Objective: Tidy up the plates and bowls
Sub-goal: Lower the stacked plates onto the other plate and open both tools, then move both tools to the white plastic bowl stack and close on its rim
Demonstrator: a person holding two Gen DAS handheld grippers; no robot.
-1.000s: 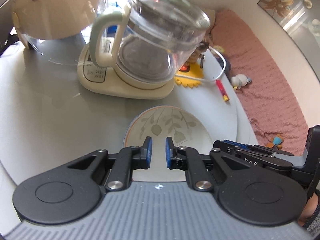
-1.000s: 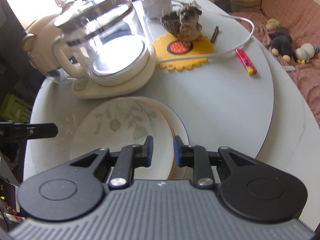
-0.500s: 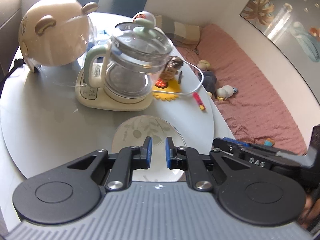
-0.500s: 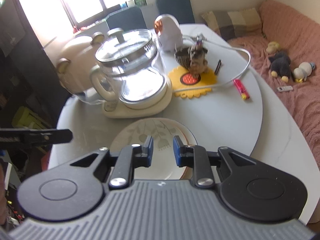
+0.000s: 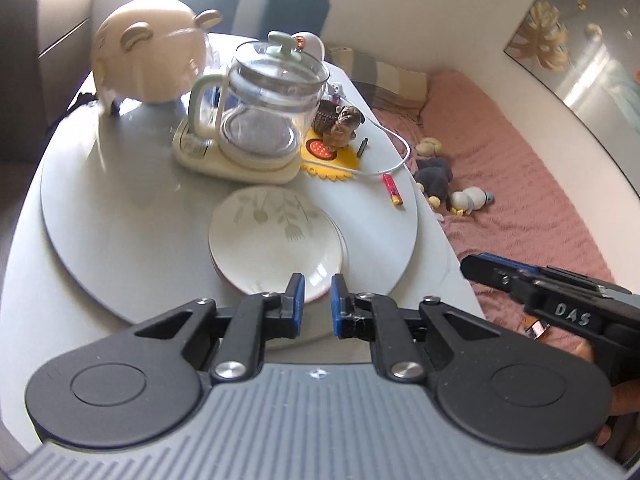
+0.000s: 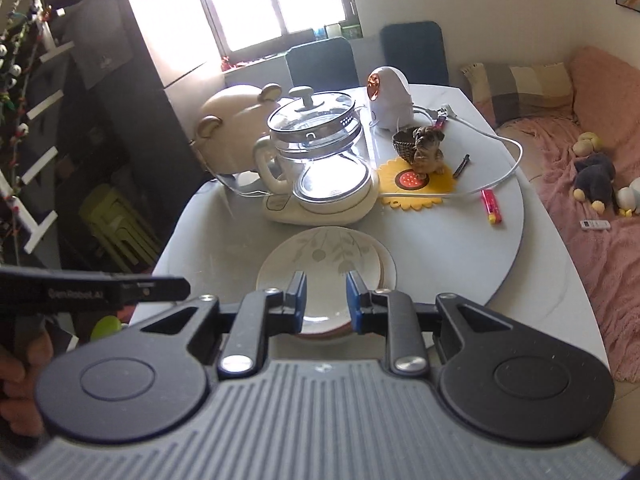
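Observation:
A stack of plates sits on the grey round turntable; the top plate is white with a leaf pattern. It also shows in the right wrist view. My left gripper is open a narrow way and empty, held above the near edge of the stack, not touching it. My right gripper is open and empty, also raised over the stack's near edge. The right gripper's side shows in the left wrist view.
A glass kettle on a cream base stands just behind the plates. A bear-shaped cream appliance is at the back left. A dog figurine on a yellow mat, a white cable and a red lighter lie to the right. A pink sofa flanks the table.
Both grippers have pulled back and up, away from the plate stack; the plates and kettle look smaller now. The jaws stay empty at about the same gap.

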